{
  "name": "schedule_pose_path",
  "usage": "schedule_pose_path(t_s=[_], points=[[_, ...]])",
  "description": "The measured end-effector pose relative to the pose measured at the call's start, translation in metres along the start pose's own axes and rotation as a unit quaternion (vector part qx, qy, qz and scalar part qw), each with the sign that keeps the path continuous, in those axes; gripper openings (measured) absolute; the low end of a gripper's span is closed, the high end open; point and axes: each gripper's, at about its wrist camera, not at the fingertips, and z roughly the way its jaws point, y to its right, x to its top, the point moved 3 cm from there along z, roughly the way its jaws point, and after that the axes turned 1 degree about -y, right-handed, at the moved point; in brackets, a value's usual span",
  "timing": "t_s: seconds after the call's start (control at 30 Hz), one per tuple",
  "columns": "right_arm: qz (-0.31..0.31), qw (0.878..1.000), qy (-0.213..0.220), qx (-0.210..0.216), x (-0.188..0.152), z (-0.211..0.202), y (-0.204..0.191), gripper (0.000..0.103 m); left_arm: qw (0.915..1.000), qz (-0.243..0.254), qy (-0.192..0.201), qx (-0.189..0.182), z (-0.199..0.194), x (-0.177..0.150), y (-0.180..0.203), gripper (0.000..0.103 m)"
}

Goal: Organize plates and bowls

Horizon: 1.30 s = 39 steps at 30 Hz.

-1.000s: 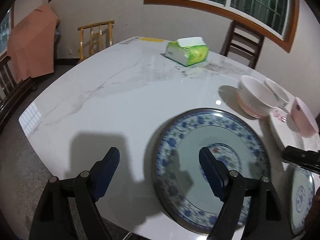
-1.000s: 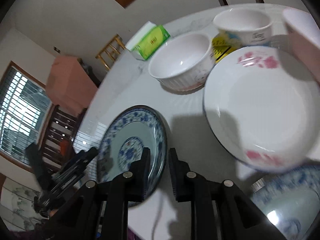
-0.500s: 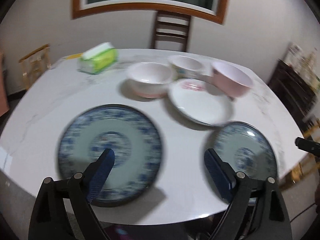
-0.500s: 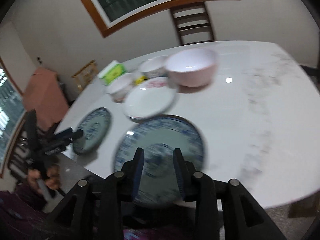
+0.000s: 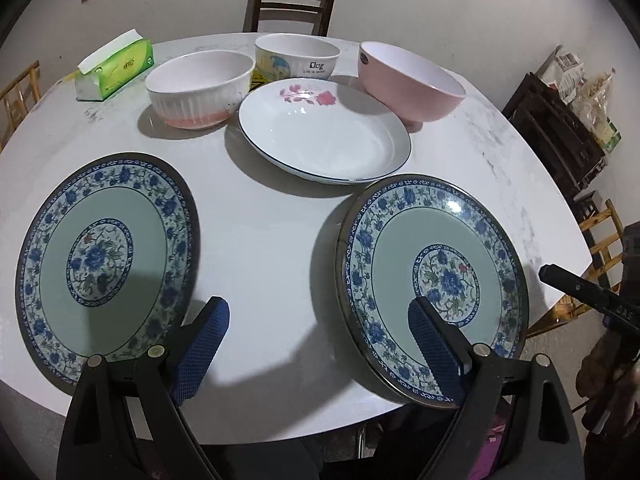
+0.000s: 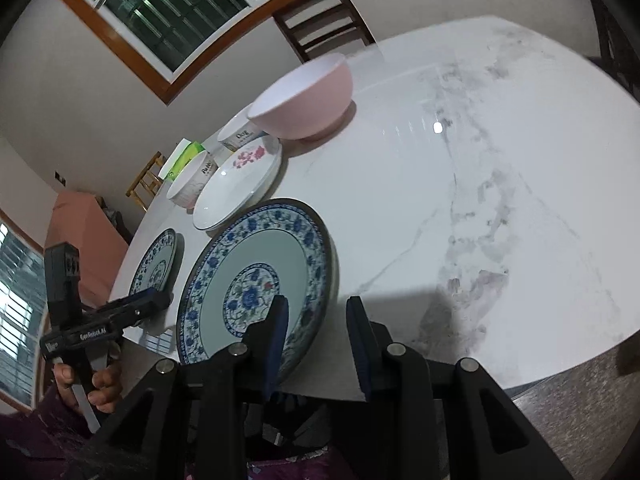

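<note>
On the worktop [image 5: 280,240]: two blue-patterned plates, one near left [image 5: 104,264] and one near right [image 5: 434,284]; one white rose-printed plate [image 5: 324,136]; three bowls, ribbed white [image 5: 200,88], printed [image 5: 296,58], pink [image 5: 412,80]; one tissue pack [image 5: 116,66]. Two tools, left [image 5: 316,340] and right [image 6: 316,340].

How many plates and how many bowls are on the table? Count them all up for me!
Blue flower plates: 2, left plate, right plate
White plate with pink flowers: 1
Bowls: 3, ribbed bowl, cartoon bowl, pink bowl
Tissue pack: 1
Total: 7
</note>
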Motion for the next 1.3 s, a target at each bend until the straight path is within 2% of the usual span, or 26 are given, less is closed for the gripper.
schedule_pose_path(t_s=[0.17,0.23,0.37,0.53,0.57,0.6,0.63,0.67,0.7,0.77,0.9,1.1,1.3], points=[[0.028,0.999,-0.008,0.028,-0.001,0.012,0.010,0.031,0.9996,-0.008,-0.022,-0.016,0.013,-0.003,-0.003,0.089],[0.038,0.998,-0.012,0.048,0.000,0.018,0.011,0.031,0.9981,-0.014,-0.047,-0.037,0.022,-0.006,-0.004,0.089],[0.050,0.996,-0.029,0.063,0.001,0.033,0.013,0.031,0.9976,-0.012,-0.048,-0.050,0.024,-0.006,0.000,0.090],[0.063,0.993,-0.046,0.093,0.001,0.047,0.011,0.031,0.9981,0.001,-0.041,-0.046,0.025,-0.005,0.004,0.089],[0.060,0.993,-0.047,0.095,0.002,0.048,0.010,0.031,0.9980,0.007,-0.038,-0.050,0.024,-0.005,0.006,0.084],[0.055,0.993,-0.048,0.094,0.002,0.050,0.007,0.030,0.9981,0.012,-0.035,-0.048,0.025,-0.005,0.008,0.074],[0.050,0.993,-0.050,0.092,0.002,0.051,0.005,0.022,0.9983,0.023,-0.033,-0.043,0.025,-0.005,0.010,0.067],[0.044,0.994,-0.055,0.083,0.001,0.055,0.002,0.019,0.9981,0.034,-0.032,-0.041,0.027,-0.005,0.013,0.051],[0.043,0.994,-0.056,0.079,0.001,0.057,0.002,0.013,0.9972,0.048,-0.032,-0.048,0.028,-0.005,0.018,0.029],[0.050,0.994,-0.055,0.083,0.000,0.059,0.004,0.010,0.9964,0.072,-0.031,-0.032,0.029,-0.005,0.024,0.030],[0.051,0.994,-0.050,0.085,-0.005,0.056,0.006,0.010,0.9971,0.042,-0.034,-0.054,0.028,-0.003,0.015,0.023],[0.053,0.994,-0.041,0.089,-0.005,0.048,0.004,0.009,0.9971,0.035,-0.035,-0.057,0.022,-0.004,0.013,0.023],[0.056,0.993,-0.035,0.102,0.001,0.045,-0.003,0.009,0.9982,0.038,-0.014,-0.045,0.005,0.002,0.014,0.022]])
